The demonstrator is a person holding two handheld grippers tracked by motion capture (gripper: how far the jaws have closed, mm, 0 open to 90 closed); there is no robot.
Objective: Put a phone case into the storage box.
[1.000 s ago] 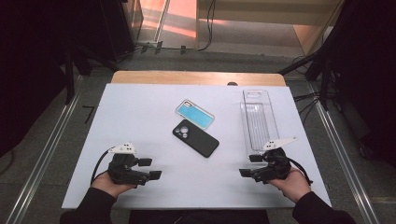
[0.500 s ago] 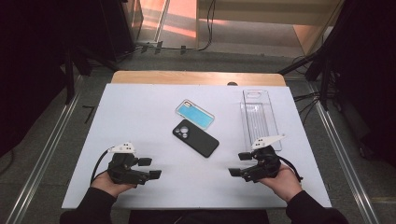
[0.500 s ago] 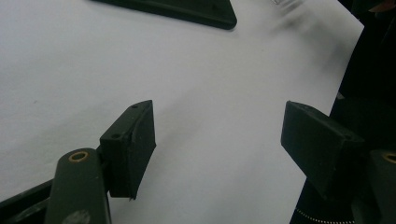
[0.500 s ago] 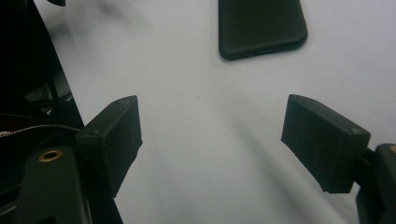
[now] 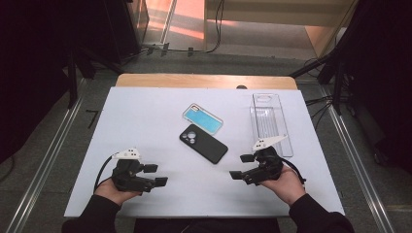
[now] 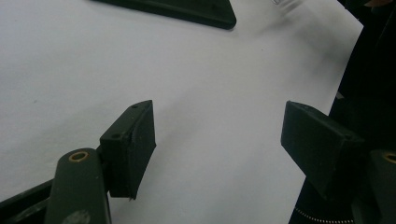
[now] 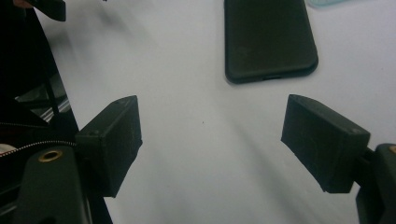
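I see both grippers low at the near counter (image 5: 145, 107) edge, left gripper (image 5: 156, 174) and right gripper (image 5: 240, 166) each with fingers spread on nothing, black phone (image 5: 203, 143) flat just beyond the right one, blue case (image 5: 203, 119) touching behind it, clear tray (image 5: 270, 121) far right.

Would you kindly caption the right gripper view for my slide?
Open right gripper hovering above the white table, facing a flat black rectangular phone case.
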